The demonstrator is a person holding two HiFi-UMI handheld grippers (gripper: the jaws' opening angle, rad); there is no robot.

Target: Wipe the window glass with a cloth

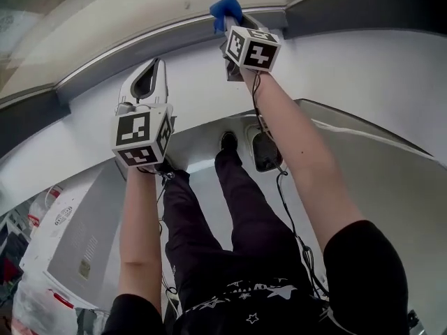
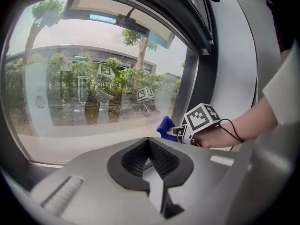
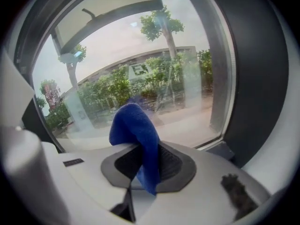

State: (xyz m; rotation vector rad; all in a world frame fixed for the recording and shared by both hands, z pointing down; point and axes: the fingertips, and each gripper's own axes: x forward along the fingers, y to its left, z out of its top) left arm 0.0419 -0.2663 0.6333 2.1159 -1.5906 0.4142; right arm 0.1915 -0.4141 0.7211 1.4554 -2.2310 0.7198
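Your right gripper (image 3: 140,165) clamps the blue cloth (image 3: 136,132) near the lower right corner of the window glass (image 3: 140,74); contact is unclear. Your left gripper (image 2: 149,159) is closed and empty. Judge wiping barely begun, with most of the pane left.

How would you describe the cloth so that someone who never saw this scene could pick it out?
Find the big window glass with trees behind it. In front of its lower part is the right claw, shut on the cloth. It is the only bright blue, soft thing among grey and white hard parts.
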